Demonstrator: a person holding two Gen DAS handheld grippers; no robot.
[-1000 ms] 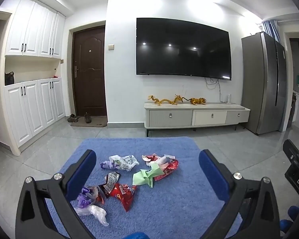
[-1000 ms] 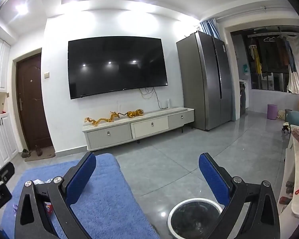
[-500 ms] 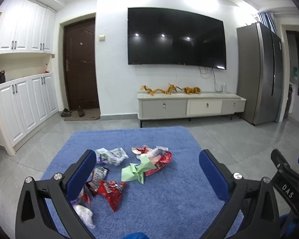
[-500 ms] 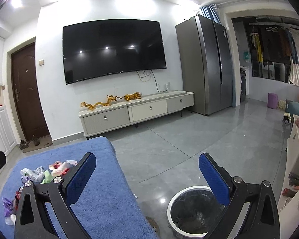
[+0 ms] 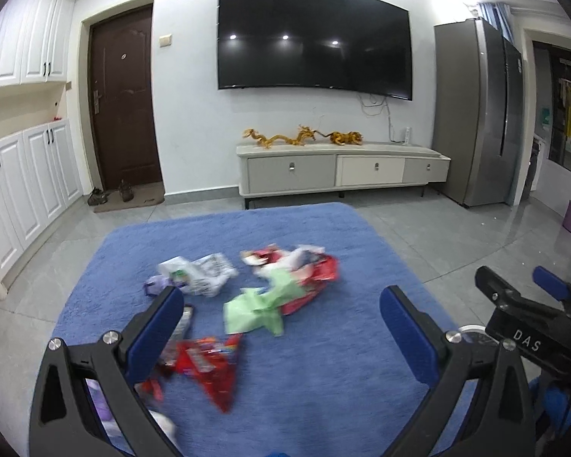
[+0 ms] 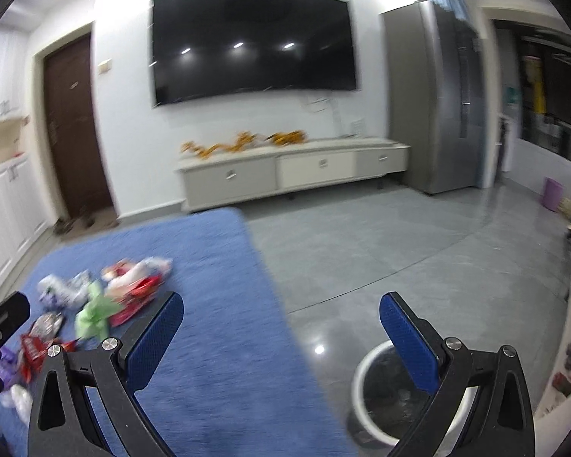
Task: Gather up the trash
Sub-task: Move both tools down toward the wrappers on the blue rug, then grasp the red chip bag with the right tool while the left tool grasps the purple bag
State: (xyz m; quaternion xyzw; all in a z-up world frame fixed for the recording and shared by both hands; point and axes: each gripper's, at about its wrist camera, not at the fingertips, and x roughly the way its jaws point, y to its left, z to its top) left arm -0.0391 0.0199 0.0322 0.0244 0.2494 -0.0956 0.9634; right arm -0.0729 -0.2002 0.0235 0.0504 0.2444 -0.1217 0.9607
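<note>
Swinging both empty grippers toward the crumpled wrapper litter on the blue rug.
My left gripper and right gripper, jaws wide, have closed in; round white-rimmed bin stays lower right.

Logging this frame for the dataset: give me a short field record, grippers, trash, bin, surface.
left gripper: open, empty, above the trash pile
right gripper: open, empty, over the rug edge and floor
trash: loose wrappers on the blue rug, including a green wrapper, a red wrapper and a white wrapper
bin: white rim, dark inside, on the grey floor right of the rug
collected: nothing held yet
image quality: motion blur, worse in the right wrist view
</note>
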